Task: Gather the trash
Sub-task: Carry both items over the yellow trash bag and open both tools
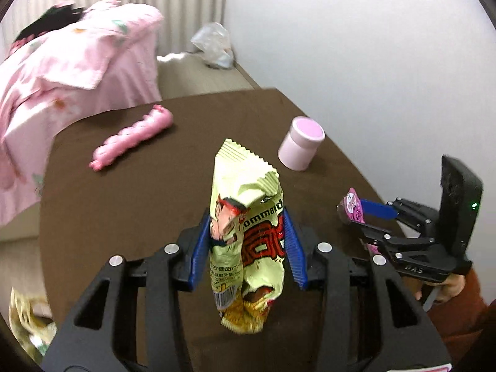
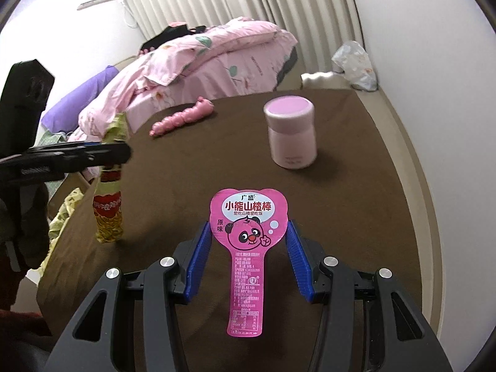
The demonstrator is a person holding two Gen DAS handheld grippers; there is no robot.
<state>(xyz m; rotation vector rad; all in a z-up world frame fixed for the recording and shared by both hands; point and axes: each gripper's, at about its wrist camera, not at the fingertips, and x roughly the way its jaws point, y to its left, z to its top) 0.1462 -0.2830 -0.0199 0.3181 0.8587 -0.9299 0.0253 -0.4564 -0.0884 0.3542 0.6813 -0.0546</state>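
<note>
— Over the brown table (image 2: 356, 186), what's each hand got?

— Left gripper (image 1: 248, 241) has its ribbed blue pads (image 1: 293, 248) pressed into a crinkled, pale green snack bag (image 1: 245, 226). Thin glossy foil, zigzag-cut top edge, cartoon face and red lettering, squeezed into a waist where the pads bite. It hangs upright above the tabletop, a yellow printed end dangling below the fingers.

— And the right one?

— Right gripper (image 2: 248, 254) sits around a flat pink wrapper (image 2: 246, 248), shaped like a paddle: a rounded, bear-eared head with a cartoon panda, then a long narrow stem of small print. Seen from the right wrist, the blue pads (image 2: 297, 260) look a little off its edges, so I cannot tell if they truly pinch it. From the left wrist view the wrapper (image 1: 353, 207) sticks out past the fingertips, off the table.

— Anything else on that table?

— A squat pink jar (image 2: 291, 130), smooth matte plastic with a flat round lid, standing upright. Farther back, a soft, bumpy pink toy (image 2: 183, 117) lies near the edge, segmented like a caterpillar. The surface looks like short, suede-like fabric. Behind it, a rumpled pink floral quilt (image 2: 217, 59).
</note>
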